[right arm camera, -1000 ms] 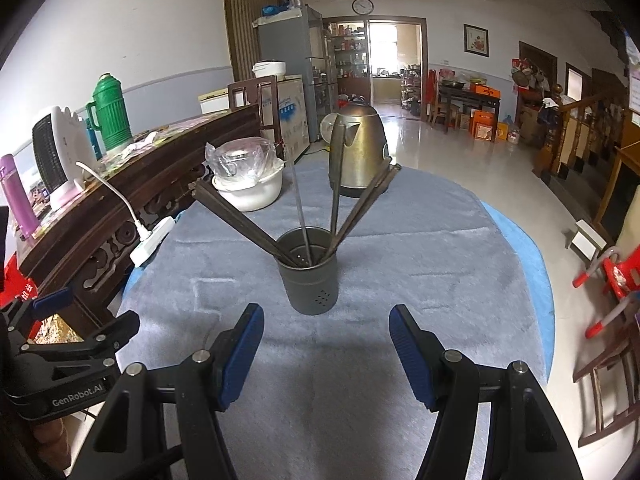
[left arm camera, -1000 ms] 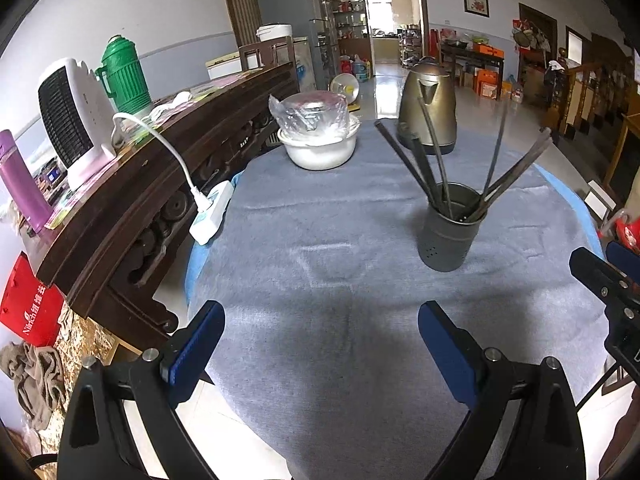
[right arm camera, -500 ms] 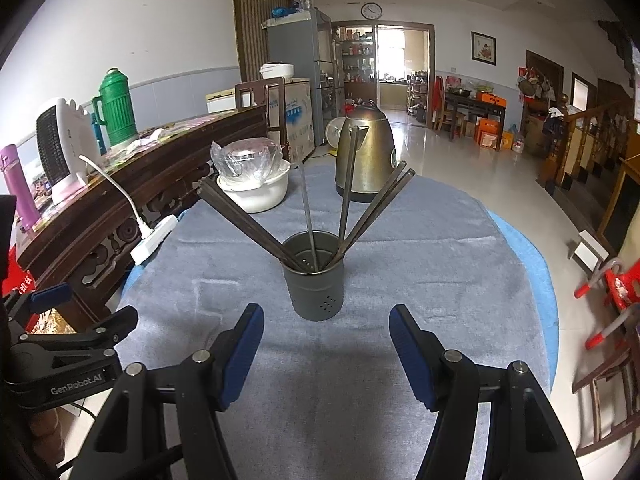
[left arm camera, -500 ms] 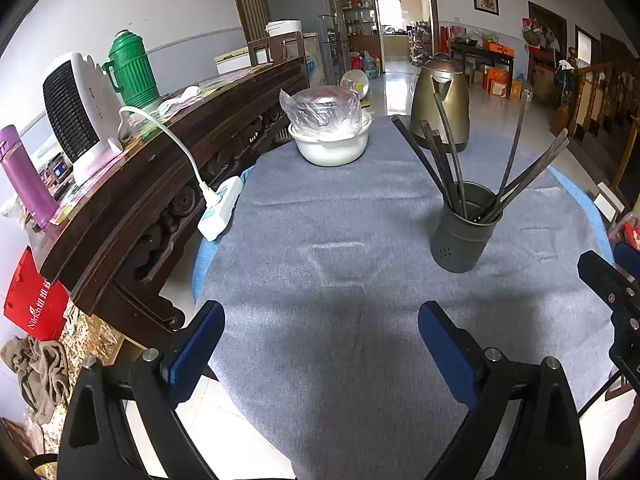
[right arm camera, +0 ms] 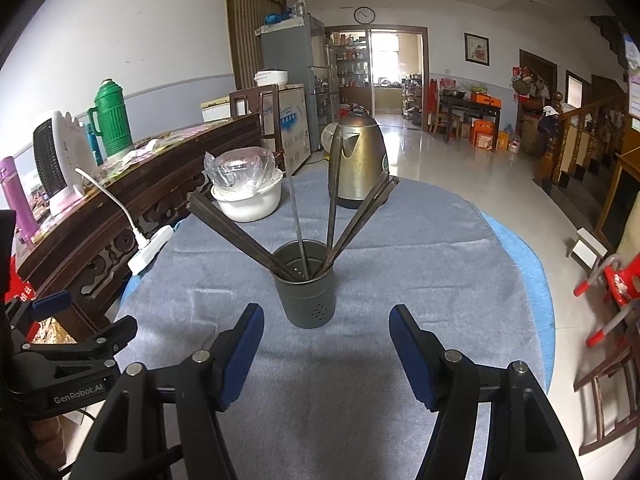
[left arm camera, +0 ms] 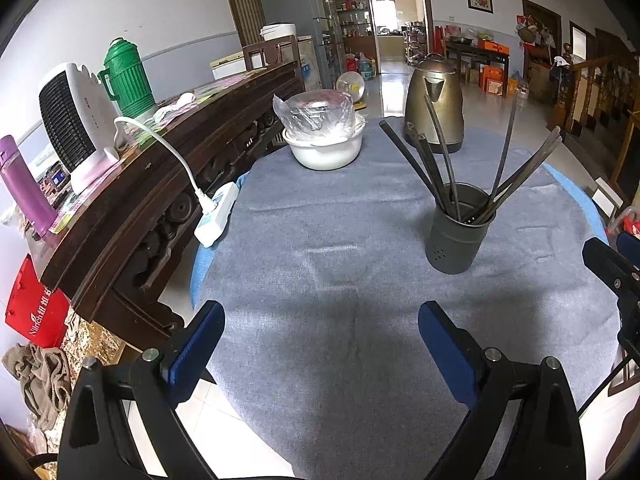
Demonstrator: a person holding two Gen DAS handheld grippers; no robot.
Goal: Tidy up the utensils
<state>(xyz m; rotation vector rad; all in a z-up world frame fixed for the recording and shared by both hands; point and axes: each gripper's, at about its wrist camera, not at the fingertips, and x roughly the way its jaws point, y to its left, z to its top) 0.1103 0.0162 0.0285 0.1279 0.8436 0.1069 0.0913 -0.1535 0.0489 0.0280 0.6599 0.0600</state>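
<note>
Well, on my left the sideboard (left arm camera: pixel 168 168) hugs the table (left arm camera: pixel 320 264) edge, a power strip (left arm camera: pixel 214 216) wedged between. My left gripper (left arm camera: pixel 320 344) hangs wide open and empty over bare cloth. The holder (right arm camera: pixel 306 294) with its utensils (right arm camera: pixel 340 216) stands mid-table just ahead of my right gripper (right arm camera: pixel 326 344), also wide and empty; cloth beyond is open to the right edge.

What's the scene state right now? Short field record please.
surface: round table under grey cloth
holder: dark grey cup, upright, near table centre
utensils: dark chopsticks fanned out in the holder
behind holder: metal kettle; white bowl with plastic-wrapped contents
left hand-held gripper: open, empty, over the near cloth
right hand-held gripper: open, empty, just short of the holder
</note>
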